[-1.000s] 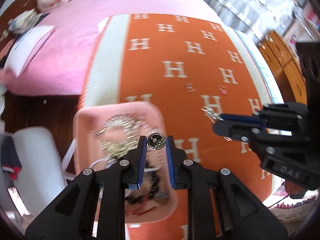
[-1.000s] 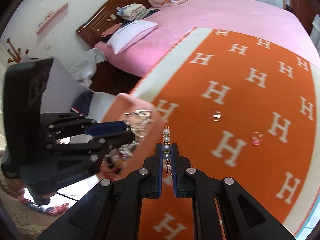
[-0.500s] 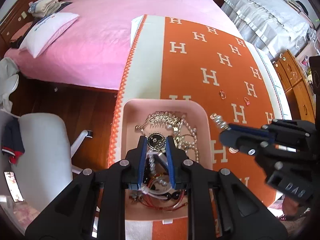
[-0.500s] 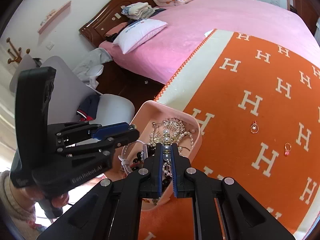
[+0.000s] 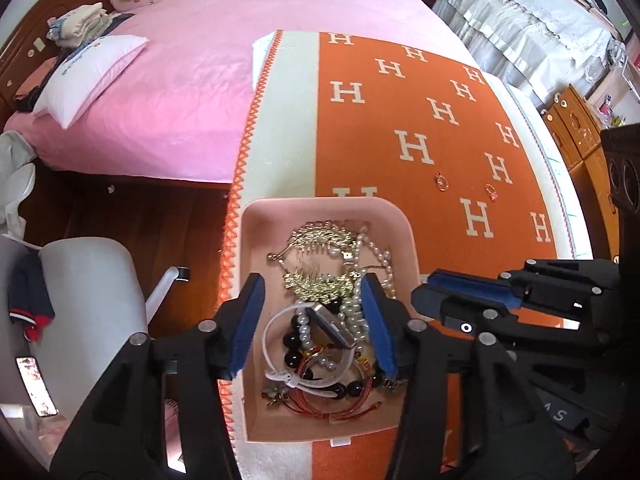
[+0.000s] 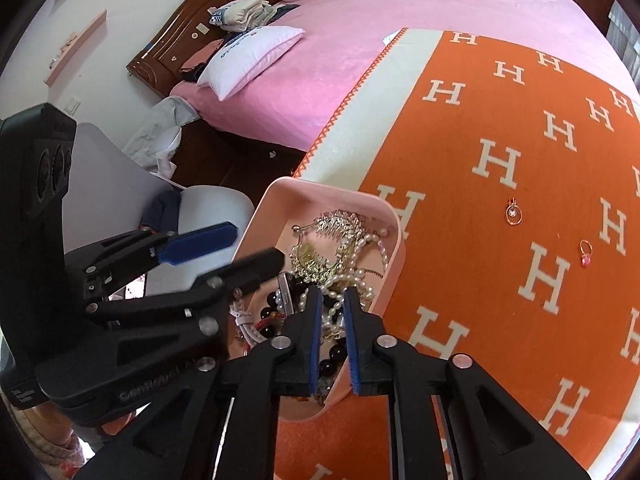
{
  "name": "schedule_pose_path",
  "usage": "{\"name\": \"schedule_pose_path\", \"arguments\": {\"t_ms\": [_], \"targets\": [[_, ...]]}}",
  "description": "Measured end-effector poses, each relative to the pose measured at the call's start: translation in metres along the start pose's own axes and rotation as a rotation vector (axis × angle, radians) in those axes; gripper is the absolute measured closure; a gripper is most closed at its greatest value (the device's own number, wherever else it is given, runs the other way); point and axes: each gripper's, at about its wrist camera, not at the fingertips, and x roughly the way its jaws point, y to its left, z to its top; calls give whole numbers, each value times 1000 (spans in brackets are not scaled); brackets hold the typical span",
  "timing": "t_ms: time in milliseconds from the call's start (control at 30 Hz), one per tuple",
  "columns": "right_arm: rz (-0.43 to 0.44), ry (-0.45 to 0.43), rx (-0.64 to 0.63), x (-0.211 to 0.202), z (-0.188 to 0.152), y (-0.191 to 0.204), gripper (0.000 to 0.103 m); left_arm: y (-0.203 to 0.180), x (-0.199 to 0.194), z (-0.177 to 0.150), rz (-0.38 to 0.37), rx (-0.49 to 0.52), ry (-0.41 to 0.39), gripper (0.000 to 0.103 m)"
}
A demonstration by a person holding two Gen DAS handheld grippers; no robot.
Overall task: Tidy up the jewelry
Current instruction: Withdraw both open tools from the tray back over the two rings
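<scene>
**Q:** Now that both tools hang over the pink tray (image 5: 404, 224), what has changed in the last second?

**A:** A second ago my left gripper (image 5: 312, 320) pinched a round gold pendant and my right gripper (image 6: 331, 316) pinched a short pearl piece. Both jaws now stand apart, the left wide and the right narrowly, and both are empty. I judge that the two pieces dropped into the tray, though I cannot pick either out in the heap.

**Q:** Where does the jewelry lie?

**A:** The tray sits at the near left corner of the orange blanket (image 5: 400, 92). It holds a gold comb (image 5: 320, 256), a pearl strand (image 5: 380, 264), dark beads (image 5: 292, 340) and a red cord bracelet (image 5: 320, 400), all tangled together. My left fingers straddle the heap from above; I cannot tell whether they touch it.

**Q:** What does this mean for the task?

**A:** Two deposits look complete. A gold ring pendant (image 6: 513, 212) and a pink-stoned ring (image 6: 586, 254) lie loose on the blanket, to the right of the tray and well apart from it. I judge these to be the next pickups, and being small and flat on soft fabric, they will call for a careful pinch.
</scene>
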Motion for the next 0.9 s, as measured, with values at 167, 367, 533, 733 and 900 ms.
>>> {"name": "schedule_pose_path", "arguments": {"t_ms": [167, 367, 533, 733, 900], "targets": [[-7, -2, -8, -2, -5, 3, 86, 5, 1, -5, 3, -18, 19, 55], [-27, -14, -39, -9, -11, 9, 86, 8, -1, -10, -9, -26, 22, 55], [-34, -14, -45, -13, -16, 9, 86, 6, -2, -12, -23, -24, 28, 55], [-41, -21, -50, -18, -21, 10, 86, 1, -6, -14, -30, -13, 23, 55], [-44, -35, -52, -23, -23, 10, 86, -3, -8, -16, -33, -2, 18, 55]]}}
